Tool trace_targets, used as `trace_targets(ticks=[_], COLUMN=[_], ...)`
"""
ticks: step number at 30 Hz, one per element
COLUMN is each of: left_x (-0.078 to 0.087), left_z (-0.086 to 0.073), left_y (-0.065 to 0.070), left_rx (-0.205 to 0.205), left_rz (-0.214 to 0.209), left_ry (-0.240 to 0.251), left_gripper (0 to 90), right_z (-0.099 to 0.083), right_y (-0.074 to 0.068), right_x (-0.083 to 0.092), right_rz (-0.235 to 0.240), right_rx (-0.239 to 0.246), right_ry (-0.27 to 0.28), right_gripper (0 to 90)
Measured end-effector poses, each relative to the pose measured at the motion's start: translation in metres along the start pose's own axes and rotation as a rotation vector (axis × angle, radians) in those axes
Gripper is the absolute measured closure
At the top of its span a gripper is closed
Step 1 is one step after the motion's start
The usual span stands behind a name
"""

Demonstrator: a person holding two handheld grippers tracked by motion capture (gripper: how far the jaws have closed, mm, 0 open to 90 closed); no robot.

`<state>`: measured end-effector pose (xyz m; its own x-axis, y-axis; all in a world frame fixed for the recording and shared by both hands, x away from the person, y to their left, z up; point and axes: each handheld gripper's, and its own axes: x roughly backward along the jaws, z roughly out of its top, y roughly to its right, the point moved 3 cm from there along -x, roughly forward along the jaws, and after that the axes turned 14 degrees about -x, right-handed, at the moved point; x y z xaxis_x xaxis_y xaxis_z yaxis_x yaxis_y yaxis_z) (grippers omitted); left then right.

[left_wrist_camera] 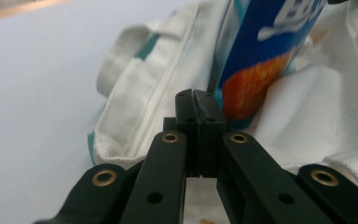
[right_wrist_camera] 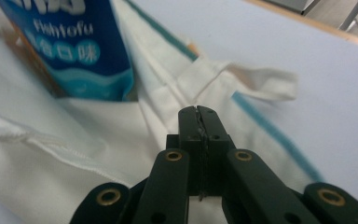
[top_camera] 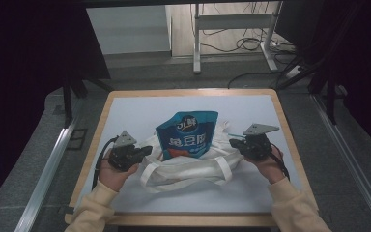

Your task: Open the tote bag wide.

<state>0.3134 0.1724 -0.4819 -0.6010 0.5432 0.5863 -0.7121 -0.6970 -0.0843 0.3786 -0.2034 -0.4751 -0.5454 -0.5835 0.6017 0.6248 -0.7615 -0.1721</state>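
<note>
A white cloth tote bag (top_camera: 188, 170) lies open on the table mat. A blue snack pouch (top_camera: 187, 133) stands upright in its mouth. My left gripper (top_camera: 149, 150) is at the tote's left edge and my right gripper (top_camera: 232, 142) at its right edge. Both point inward at the pouch. In the left gripper view the gripper (left_wrist_camera: 194, 93) has its jaws pressed together in front of the tote's seam (left_wrist_camera: 161, 93) and the pouch (left_wrist_camera: 256, 60). In the right gripper view the gripper (right_wrist_camera: 198, 109) is likewise shut over the tote cloth (right_wrist_camera: 51, 154), below the pouch (right_wrist_camera: 74, 51). I see no cloth between either pair of pads.
The tote's handles (top_camera: 222, 171) lie flat toward the near side, and one strap (right_wrist_camera: 256, 81) lies beyond the right gripper. A pale blue mat (top_camera: 135, 111) covers the wooden table (top_camera: 101, 116). Beyond the table are a metal frame's legs (top_camera: 196, 43) and floor cables (top_camera: 246, 43).
</note>
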Motion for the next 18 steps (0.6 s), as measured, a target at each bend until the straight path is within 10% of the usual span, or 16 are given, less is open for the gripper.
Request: trace_targets(ticks=[18], left_x=[-0.019], left_z=[-0.026], left_y=[0.013], left_rx=[0.002], left_rz=[-0.042], left_ry=[-0.072], left_gripper=[89.7], right_z=[-0.040], right_y=[-0.006], right_x=[-0.015], right_rz=[0.015], right_rx=[0.003], right_ry=[-0.089], right_gripper=[88.8])
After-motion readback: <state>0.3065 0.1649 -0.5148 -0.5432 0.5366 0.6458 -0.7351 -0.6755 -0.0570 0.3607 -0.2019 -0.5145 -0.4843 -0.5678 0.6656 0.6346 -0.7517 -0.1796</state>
